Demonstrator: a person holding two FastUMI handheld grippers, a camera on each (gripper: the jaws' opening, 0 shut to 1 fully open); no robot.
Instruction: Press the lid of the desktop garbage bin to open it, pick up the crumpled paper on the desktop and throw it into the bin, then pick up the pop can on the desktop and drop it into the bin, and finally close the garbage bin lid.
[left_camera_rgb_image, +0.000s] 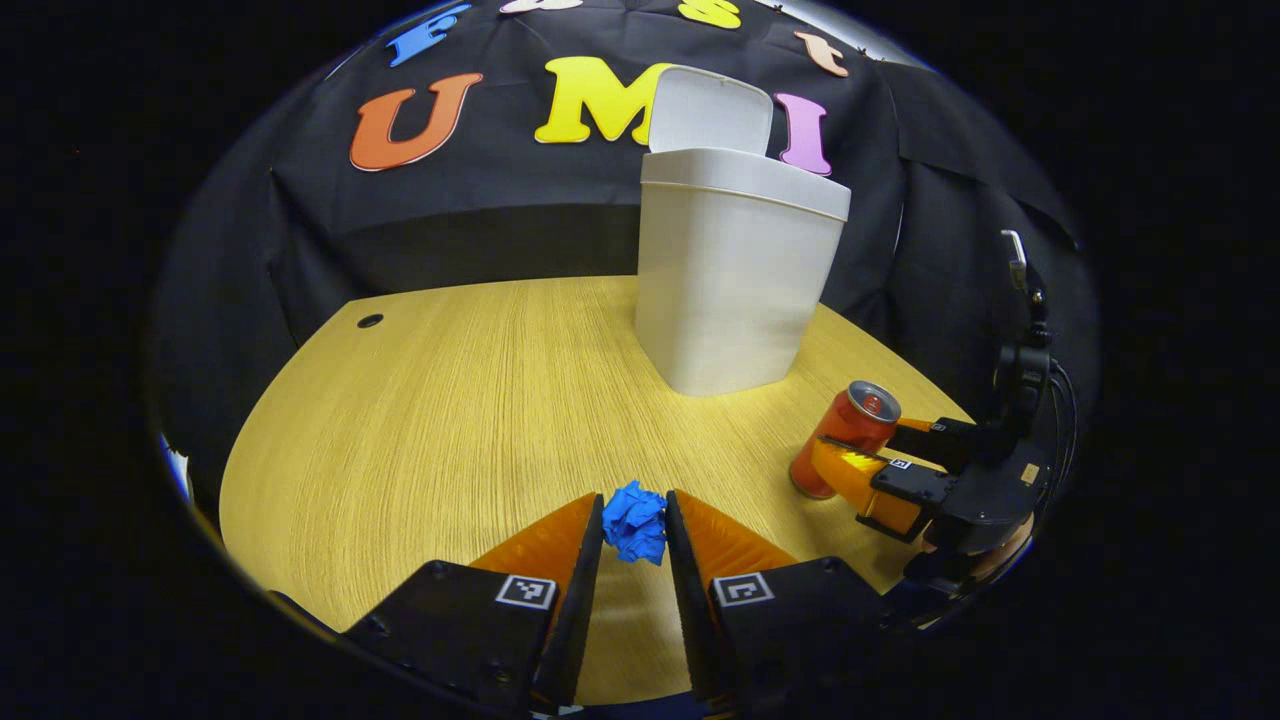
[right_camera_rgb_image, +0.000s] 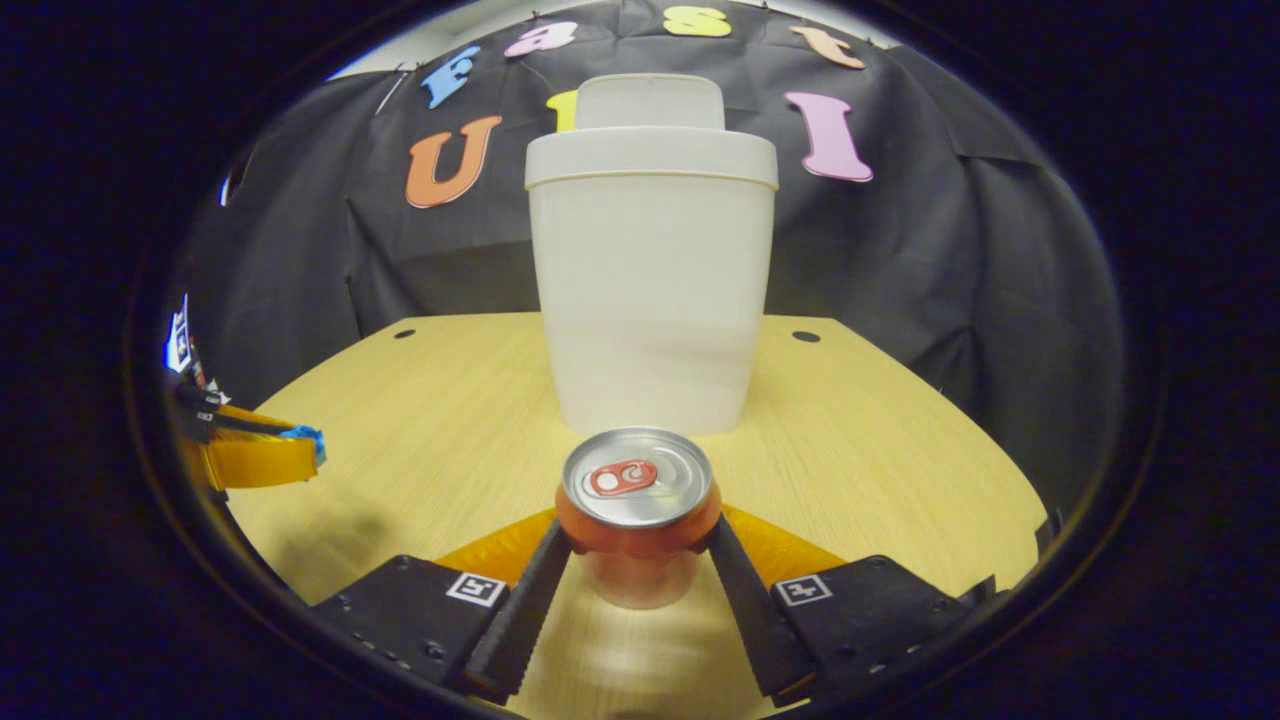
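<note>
gripping paper (left_camera_rgb_image: 635, 522), can (right_camera_rgb_image: 638, 500): both tongs.

My desk (left_camera_rgb_image: 440, 400) is pale wood with a fine straight grain, its far edge squared off; one small dark round hole (left_camera_rgb_image: 370, 321) sits near the desk's far left corner in the left gripper view; in the right gripper view I see two such holes, one (right_camera_rgb_image: 404, 333) near the far left corner and one (right_camera_rgb_image: 805, 336) near the far right; black cloth (left_camera_rgb_image: 330, 240) hangs behind the desk as the booth's wall, creased and folded, dropping below the desk's far edge; soft light gives the desk a mild sheen.
</note>
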